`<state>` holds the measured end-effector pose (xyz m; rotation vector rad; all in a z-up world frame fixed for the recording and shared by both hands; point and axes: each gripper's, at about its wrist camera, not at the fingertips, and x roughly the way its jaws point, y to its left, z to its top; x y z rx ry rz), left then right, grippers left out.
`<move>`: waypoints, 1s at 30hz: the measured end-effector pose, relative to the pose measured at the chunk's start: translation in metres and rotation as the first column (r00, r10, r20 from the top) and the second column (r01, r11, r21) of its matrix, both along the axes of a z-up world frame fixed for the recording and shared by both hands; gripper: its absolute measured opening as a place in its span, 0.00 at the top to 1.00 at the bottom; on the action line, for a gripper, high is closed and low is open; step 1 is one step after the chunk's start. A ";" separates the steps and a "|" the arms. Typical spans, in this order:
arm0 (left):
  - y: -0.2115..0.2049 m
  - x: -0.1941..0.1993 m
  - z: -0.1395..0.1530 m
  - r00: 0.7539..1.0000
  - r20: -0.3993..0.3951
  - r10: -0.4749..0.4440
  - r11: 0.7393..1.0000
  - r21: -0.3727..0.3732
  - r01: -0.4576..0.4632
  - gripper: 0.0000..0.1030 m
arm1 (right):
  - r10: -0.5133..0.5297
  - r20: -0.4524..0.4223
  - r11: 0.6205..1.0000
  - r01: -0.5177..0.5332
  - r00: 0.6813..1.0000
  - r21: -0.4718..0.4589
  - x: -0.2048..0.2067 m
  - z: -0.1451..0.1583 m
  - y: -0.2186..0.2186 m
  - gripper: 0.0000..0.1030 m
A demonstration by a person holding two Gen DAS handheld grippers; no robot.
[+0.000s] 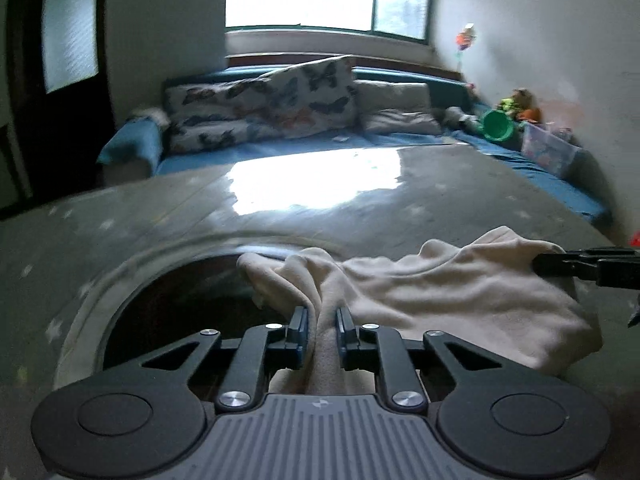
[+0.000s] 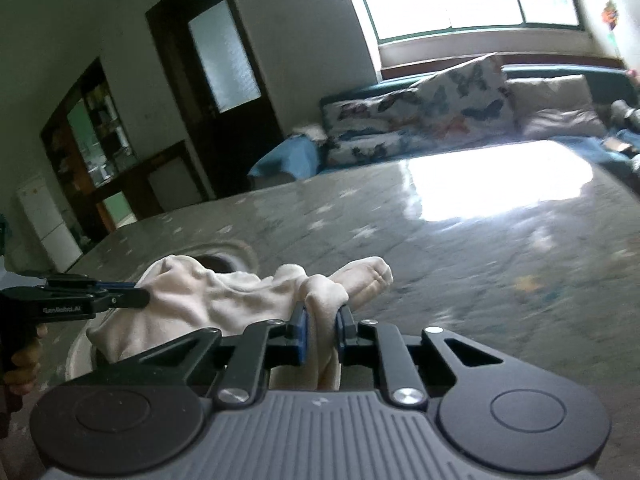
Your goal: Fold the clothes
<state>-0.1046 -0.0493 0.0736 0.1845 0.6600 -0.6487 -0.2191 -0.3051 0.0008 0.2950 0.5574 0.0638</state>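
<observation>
- Both tongs are clenched on the cream garment (image 1: 440, 292): my left tongs (image 1: 322, 320) pinch one bunched edge, my right tongs (image 2: 322, 316) pinch the opposite one.
- Between them the cloth hangs in a loose, wrinkled span, its long axis running from one grip to the other, low over the grey star-patterned tabletop (image 1: 160, 216).
- Neither hand is nearer; each holds its own end, so I judge the coming move turns on pulling the two apart to flatten the span.
- A dark round recess (image 1: 180, 304) in the tabletop sits under the left end and could catch sagging fabric.
- Beyond lie a butterfly-print pillow (image 1: 264, 104), a blue sofa (image 1: 128, 144) and a green toy (image 1: 496, 126), well apart.
</observation>
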 end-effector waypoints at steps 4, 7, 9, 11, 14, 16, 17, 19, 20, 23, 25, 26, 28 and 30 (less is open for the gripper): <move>-0.045 -0.006 0.005 0.996 0.003 -0.088 0.996 -0.013 0.088 0.85 | -0.085 0.006 0.995 0.085 0.996 -0.058 -0.021 0.015 -0.031 0.88; -0.085 -0.011 0.007 0.988 0.006 -0.156 0.988 -0.020 0.156 0.85 | -0.162 0.012 0.980 0.163 0.987 -0.112 -0.038 0.026 -0.057 0.88; -0.111 -0.014 0.009 0.981 0.009 -0.194 0.980 -0.031 0.194 0.85 | -0.211 0.019 0.966 0.212 0.977 -0.149 -0.048 0.033 -0.074 0.88; -0.138 -0.019 0.010 0.973 0.017 -0.231 0.972 -0.039 0.231 0.85 | -0.259 0.026 0.948 0.259 0.966 -0.184 -0.055 0.039 -0.089 0.88; -0.170 -0.023 0.009 0.962 0.015 -0.272 0.961 -0.037 0.273 0.85 | -0.331 0.034 0.914 0.329 0.943 -0.237 -0.064 0.045 -0.110 0.88; -0.191 -0.026 0.007 0.954 0.011 -0.299 0.954 -0.033 0.299 0.85 | -0.375 0.033 0.893 0.371 0.926 -0.256 -0.069 0.046 -0.122 0.88; -0.200 -0.028 0.005 0.951 0.012 -0.309 0.951 -0.029 0.309 0.85 | -0.400 0.028 0.880 0.392 0.916 -0.269 -0.071 0.045 -0.127 0.87; -0.216 -0.031 -0.003 0.947 -0.006 -0.323 0.946 -0.014 0.323 0.85 | -0.444 0.004 0.857 0.425 0.896 -0.292 -0.073 0.037 -0.137 0.87; -0.222 -0.031 -0.007 0.946 -0.018 -0.324 0.946 -0.005 0.324 0.85 | -0.463 -0.010 0.850 0.441 0.886 -0.288 -0.073 0.031 -0.142 0.86; -0.230 -0.031 -0.020 0.946 -0.043 -0.320 0.947 0.018 0.321 0.80 | -0.508 -0.047 0.824 0.470 0.860 -0.318 -0.072 0.011 -0.149 0.80; -0.229 -0.029 -0.025 0.948 -0.057 -0.314 0.949 0.024 0.315 0.72 | -0.524 -0.046 0.812 0.482 0.850 -0.328 -0.078 0.006 -0.148 0.80; -0.227 -0.028 -0.026 0.948 -0.055 -0.312 0.949 0.032 0.314 0.71 | -0.528 -0.043 0.810 0.487 0.848 -0.327 -0.082 0.006 -0.147 0.79; -0.222 -0.026 -0.026 0.952 -0.045 -0.303 0.951 0.048 0.305 0.70 | -0.521 -0.031 0.814 0.486 0.853 -0.318 -0.085 0.009 -0.144 0.75; -0.214 -0.023 -0.025 0.958 -0.045 -0.283 0.957 0.046 0.285 0.70 | -0.489 -0.020 0.834 0.460 0.872 -0.305 -0.083 0.013 -0.138 0.71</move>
